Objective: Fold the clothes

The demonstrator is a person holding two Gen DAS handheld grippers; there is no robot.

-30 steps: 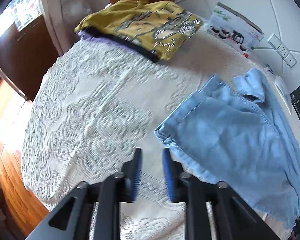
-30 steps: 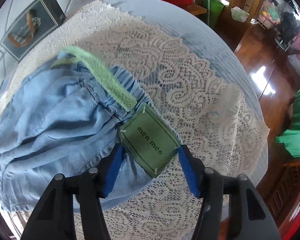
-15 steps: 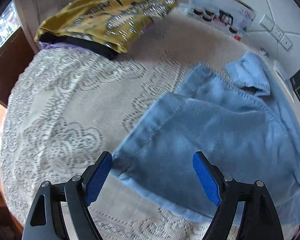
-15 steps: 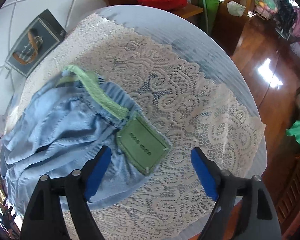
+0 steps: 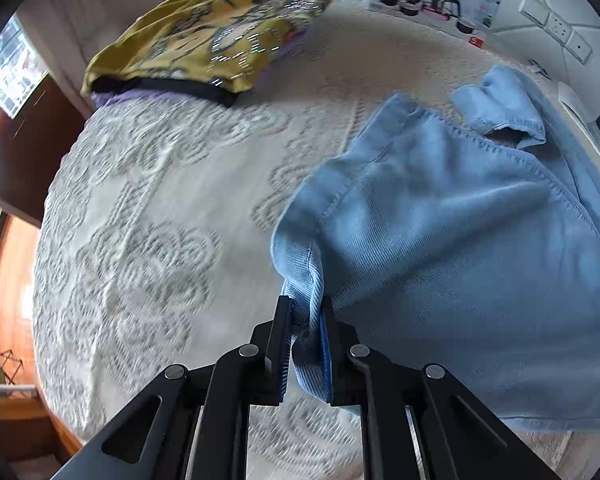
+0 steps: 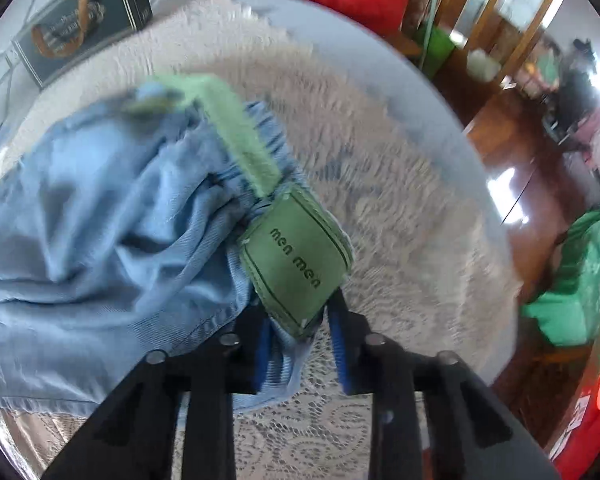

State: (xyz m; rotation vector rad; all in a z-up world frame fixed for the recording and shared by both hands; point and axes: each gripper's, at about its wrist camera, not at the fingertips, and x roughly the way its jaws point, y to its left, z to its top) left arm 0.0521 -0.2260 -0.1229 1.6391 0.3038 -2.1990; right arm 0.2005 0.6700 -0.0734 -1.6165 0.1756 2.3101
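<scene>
While both jaws close, blue shorts point(image 5: 440, 240) lie hem-to-waistband between grippers.

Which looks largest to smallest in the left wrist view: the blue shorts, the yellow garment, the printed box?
1. blue shorts, though nearest the camera
2. yellow garment
3. printed box, farthest away, so its rank is unsure

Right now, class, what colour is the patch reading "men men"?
Green, on the blue shorts; the patch shows best in the right wrist view.
</scene>
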